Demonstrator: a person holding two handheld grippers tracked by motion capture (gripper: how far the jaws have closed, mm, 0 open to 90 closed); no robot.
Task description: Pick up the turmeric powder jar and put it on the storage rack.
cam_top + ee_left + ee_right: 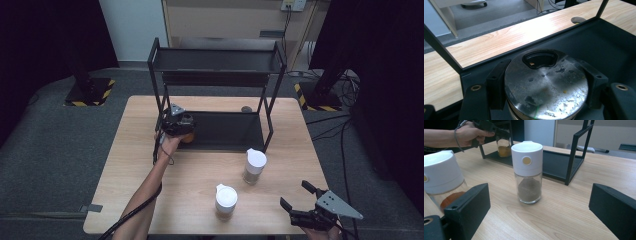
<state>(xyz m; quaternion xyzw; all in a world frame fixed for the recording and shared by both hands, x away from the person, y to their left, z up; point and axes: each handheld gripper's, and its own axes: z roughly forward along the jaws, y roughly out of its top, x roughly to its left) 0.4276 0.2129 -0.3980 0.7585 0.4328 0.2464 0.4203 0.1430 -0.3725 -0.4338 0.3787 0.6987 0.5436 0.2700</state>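
A: Starting at the left, what is the left tool [186,129] doing?

B: It sits at the front left corner of the black metal rack [220,60], on the lower shelf [609,42]. Its two black jaws are clamped on either side of a jar [546,86]. From the left gripper view the jar's lid is a round, dull silver disc, scuffed and flecked, with a curved pouring slot near its far edge.

A: And the jar's body?

B: Clear glass, with orange-yellow powder at the bottom, visible in the right gripper view behind the person's left hand [470,133].

A: Moving right?

B: Two cylindrical shakers stand on the pale wood-grain tabletop [130,165], in front of the rack. The nearer shaker [225,201] has a smooth white plastic cap and reddish-brown contents. The farther shaker [254,166] has the same white cap with a small round tan button, and dark brown powder heaped in its clear glass base.

A: The right tool [295,201]?

B: Near the tabletop's front right corner, jaws spread wide, holding nothing, apart from both shakers.
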